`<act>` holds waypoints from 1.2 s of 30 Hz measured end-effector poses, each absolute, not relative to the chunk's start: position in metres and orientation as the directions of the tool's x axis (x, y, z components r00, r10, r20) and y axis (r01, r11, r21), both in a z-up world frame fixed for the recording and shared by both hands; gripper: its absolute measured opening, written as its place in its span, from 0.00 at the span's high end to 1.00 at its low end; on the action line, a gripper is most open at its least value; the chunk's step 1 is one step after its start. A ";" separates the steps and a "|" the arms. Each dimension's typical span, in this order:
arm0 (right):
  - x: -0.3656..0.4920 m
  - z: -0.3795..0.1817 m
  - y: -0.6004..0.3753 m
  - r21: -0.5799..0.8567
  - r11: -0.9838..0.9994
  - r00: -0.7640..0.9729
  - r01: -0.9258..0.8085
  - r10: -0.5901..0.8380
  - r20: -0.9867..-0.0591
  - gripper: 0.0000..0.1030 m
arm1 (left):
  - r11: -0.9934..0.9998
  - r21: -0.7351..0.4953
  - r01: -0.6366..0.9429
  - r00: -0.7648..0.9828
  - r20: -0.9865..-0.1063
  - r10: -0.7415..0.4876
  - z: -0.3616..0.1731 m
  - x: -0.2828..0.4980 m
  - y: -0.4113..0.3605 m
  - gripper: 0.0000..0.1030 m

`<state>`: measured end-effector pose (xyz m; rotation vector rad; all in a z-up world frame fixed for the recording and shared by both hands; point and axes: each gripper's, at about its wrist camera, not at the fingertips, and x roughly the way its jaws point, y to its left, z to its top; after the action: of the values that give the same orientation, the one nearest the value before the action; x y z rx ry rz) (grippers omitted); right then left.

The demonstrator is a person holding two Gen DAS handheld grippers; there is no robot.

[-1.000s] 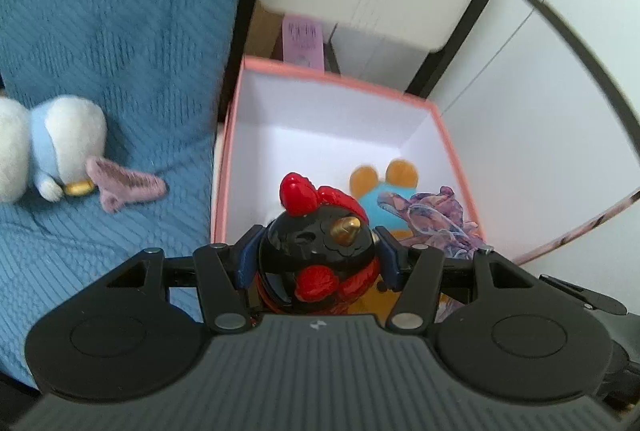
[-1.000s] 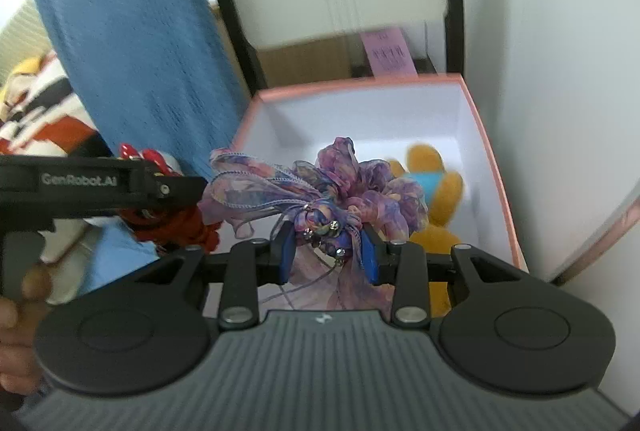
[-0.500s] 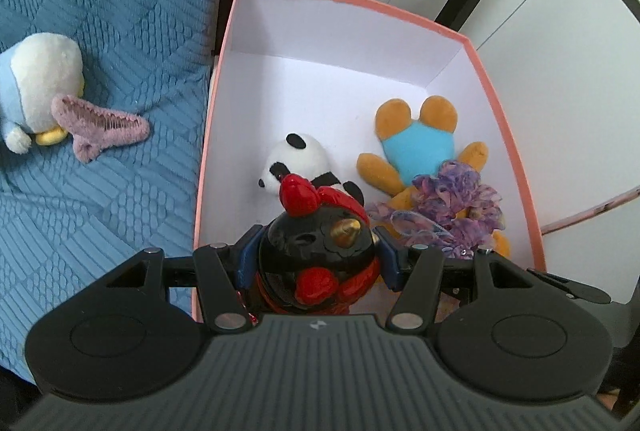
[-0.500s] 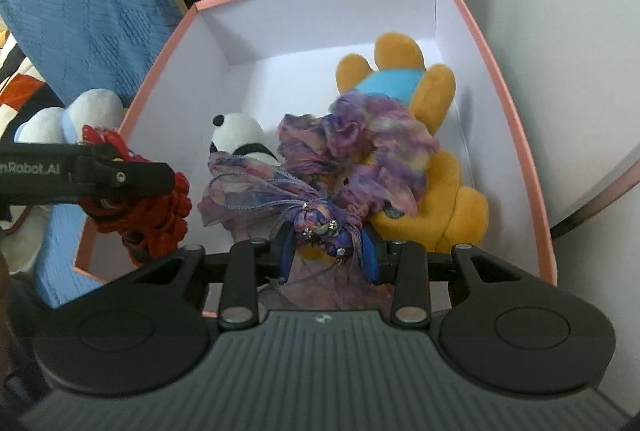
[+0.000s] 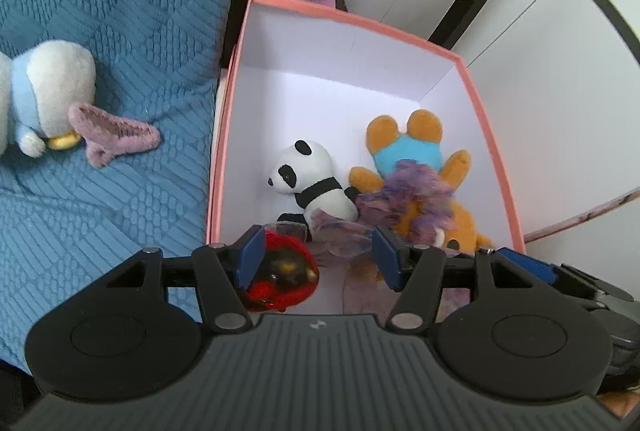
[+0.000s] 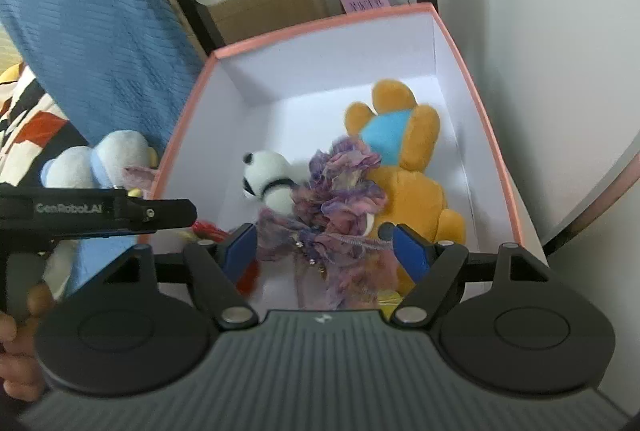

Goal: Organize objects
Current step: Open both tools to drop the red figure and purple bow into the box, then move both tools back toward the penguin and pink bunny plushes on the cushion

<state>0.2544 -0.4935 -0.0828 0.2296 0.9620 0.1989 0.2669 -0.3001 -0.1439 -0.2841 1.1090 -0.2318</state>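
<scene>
Two open tools over the pink box [image 5: 360,19]
Right tool [image 6: 320,231], jaws just opened wide, purple bow [image 6: 340,191] loose between them near the box's near edge; left tool [image 5: 316,235] just loosened, red-black toy [image 5: 280,271] free at near-left corner.

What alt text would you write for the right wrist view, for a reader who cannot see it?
The right gripper, its jaws just opened, hangs above a pink-rimmed white box, with a purple scrunchie loose between them. The scrunchie rests on an orange plush beside a panda plush in the box.
</scene>
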 end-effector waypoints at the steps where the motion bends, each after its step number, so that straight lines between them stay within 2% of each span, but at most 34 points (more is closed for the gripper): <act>1: 0.251 -0.076 -0.491 0.278 0.958 0.567 -0.070 0.268 -0.779 0.26 | 0.939 -0.341 0.047 0.436 -0.839 -0.326 -0.139 0.264 -0.297 0.37; 20: 0.167 0.027 -0.437 0.255 0.954 0.702 -0.157 0.289 -0.651 0.26 | 0.934 -0.341 0.110 0.622 -0.709 -0.332 -0.026 0.172 -0.226 0.37; 25: 0.137 0.041 -0.420 0.233 0.956 0.721 -0.180 0.289 -0.630 0.26 | 0.933 -0.341 0.111 0.659 -0.678 -0.326 -0.011 0.139 -0.205 0.37; 36: 0.084 0.046 -0.383 0.191 0.956 0.751 -0.223 0.293 -0.591 0.26 | 0.942 -0.317 0.111 0.676 -0.671 -0.306 -0.006 0.075 -0.176 0.37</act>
<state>0.0845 -0.3831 0.0464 0.1114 0.6639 0.2823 0.0751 -0.1762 -0.0061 -0.2597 0.7970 -0.2375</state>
